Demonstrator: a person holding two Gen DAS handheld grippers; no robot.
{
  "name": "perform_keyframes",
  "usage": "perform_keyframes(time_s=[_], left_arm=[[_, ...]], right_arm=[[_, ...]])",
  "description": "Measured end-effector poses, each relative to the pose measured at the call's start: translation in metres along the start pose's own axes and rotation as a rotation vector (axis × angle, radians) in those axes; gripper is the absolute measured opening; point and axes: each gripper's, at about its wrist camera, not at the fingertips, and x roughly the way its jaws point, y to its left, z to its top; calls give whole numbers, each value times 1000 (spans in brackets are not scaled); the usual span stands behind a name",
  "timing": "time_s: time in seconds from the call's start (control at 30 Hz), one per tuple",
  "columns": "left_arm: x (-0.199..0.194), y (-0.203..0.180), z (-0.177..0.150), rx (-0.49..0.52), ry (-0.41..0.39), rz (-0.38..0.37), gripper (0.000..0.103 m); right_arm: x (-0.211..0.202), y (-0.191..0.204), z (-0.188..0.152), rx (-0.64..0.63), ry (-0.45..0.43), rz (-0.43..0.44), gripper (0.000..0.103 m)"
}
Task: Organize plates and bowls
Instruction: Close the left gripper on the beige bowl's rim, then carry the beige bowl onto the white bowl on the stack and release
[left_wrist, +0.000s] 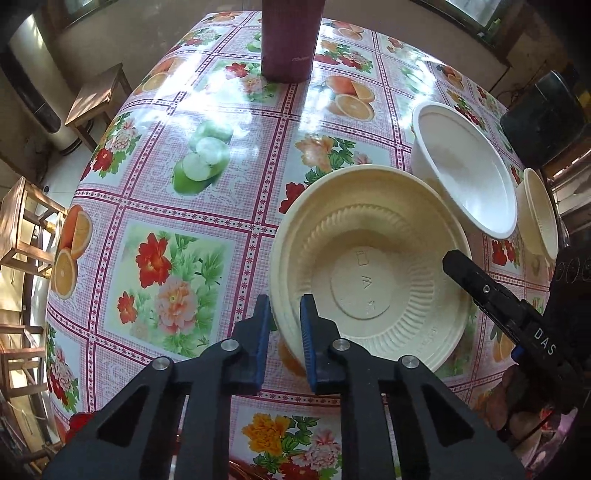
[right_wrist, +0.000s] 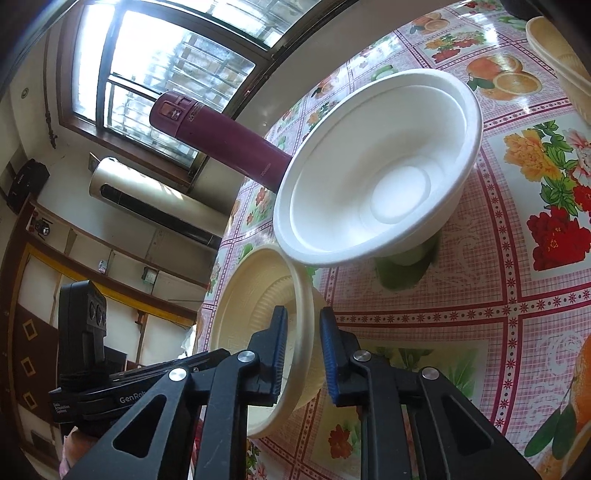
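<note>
The cream ribbed bowl (left_wrist: 369, 258) sits on the table (left_wrist: 192, 229), which is covered by a floral and fruit oilcloth, toward its near edge. Both grippers grasp its rim from opposite sides. The left gripper (left_wrist: 284, 332) is clamped on the near-left rim, 1 blue pad inside and 1 outside. The right gripper (right_wrist: 303, 354) pinches the opposite rim in the same way. The white bowl (right_wrist: 380, 166) stands just beside the cream bowl, toward the table's middle. A 2nd cream bowl (left_wrist: 539, 214) sits by the right edge. A maroon flask (left_wrist: 290, 37) stands upright near the far edge.
</note>
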Motion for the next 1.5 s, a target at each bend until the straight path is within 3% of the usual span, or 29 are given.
perform_keyframes(time_s=[0.43, 0.6, 0.77, 1.07, 1.23, 1.5], left_arm=[[-13, 7, -13, 19, -27, 3, 13], [-42, 16, -28, 30, -89, 14, 13], [-76, 40, -56, 25, -155, 23, 13], [-114, 93, -121, -38, -193, 80, 13], [-121, 113, -152, -74, -193, 112, 13], [-98, 131, -182, -143, -140, 113, 14]], right_arm=[[-7, 18, -12, -39, -9, -12, 12], [-21, 48, -25, -110, -39, 5, 12], [-32, 92, -55, -224, -59, -1, 12], [-33, 169, -122, -423, -34, 5, 12], [-24, 190, -150, -480, 21, 25, 12], [-4, 192, -178, -526, 100, -10, 12]])
